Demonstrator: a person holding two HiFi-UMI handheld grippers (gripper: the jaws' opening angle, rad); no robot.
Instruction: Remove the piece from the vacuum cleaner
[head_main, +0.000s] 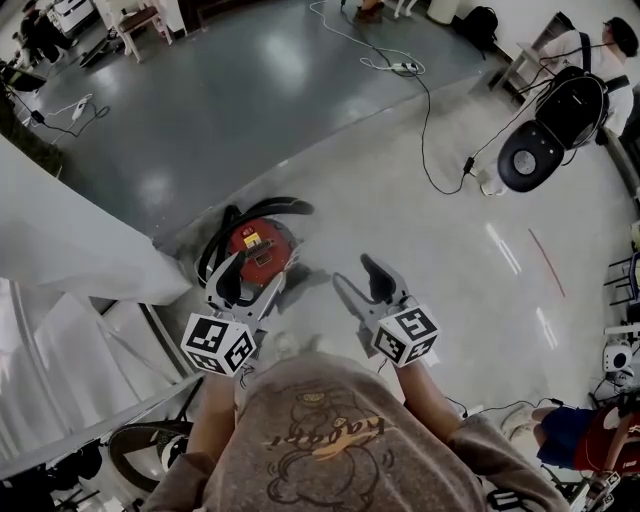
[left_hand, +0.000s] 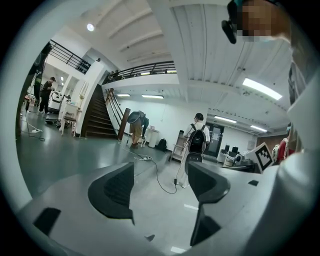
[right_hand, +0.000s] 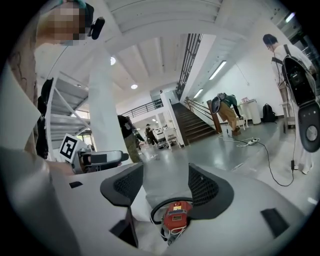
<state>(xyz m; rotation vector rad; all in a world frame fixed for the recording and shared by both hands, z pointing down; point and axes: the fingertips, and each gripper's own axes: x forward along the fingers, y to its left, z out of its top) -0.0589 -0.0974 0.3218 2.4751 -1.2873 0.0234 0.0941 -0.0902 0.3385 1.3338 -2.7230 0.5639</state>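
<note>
Left tool (head_main: 246, 284) and right tool (head_main: 361, 286) are hanging released, gripping nothing. The red vacuum cleaner (head_main: 258, 245) is sitting on the floor (head_main: 400, 200) just beyond, black hose (head_main: 270, 207) curling around it, white panel (head_main: 70, 240) crowding its left.

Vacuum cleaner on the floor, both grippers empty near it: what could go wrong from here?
1. The black hose loops around the red vacuum cleaner; the left gripper or right gripper, fingers open, could snag it on the way in.
2. The cleaner sits free on a glossy floor; a pull may drag the whole body unless one gripper steadies it.
</note>
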